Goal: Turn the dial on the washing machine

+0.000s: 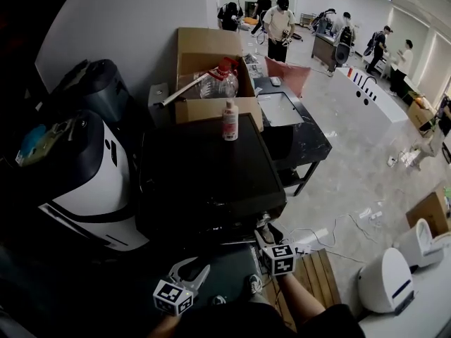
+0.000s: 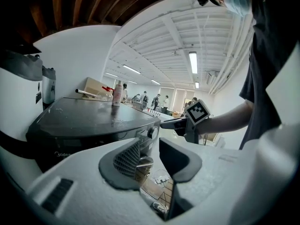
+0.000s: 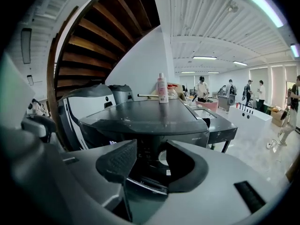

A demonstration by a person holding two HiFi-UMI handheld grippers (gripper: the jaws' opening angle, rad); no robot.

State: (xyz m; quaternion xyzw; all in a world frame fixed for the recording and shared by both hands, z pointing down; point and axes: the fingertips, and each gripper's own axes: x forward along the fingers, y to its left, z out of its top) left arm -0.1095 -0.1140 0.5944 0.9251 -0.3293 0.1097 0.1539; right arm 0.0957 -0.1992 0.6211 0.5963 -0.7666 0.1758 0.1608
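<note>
Right tool (image 3: 151, 161): jaws apart, nothing gripped. The dial (image 3: 162, 157) is a pale round knob on the front panel of the washer (image 1: 204, 174), near its right front corner and just under the lid edge. In the right gripper view it sits dead ahead in the gap between your jaws, a touch closer to the right jaw than the left.

The side-on left gripper view shows the right tool's tips just beside the knob. You cannot tell contact from here; it looks like a slim gap.

The dial's axis runs straight out of the panel toward you, in line with the tool's reach — so the move is likely a short push forward, close on the knob, then roll the wrist about that line.

Left tool (image 2: 150, 158): jaws apart and empty, held low and off to the left, well apart from the panel. The right tool is plainly the nearer one.

Risk, as a judgement: the off-centre knob may let one jaw land first and slip — nudge right before closing.
</note>
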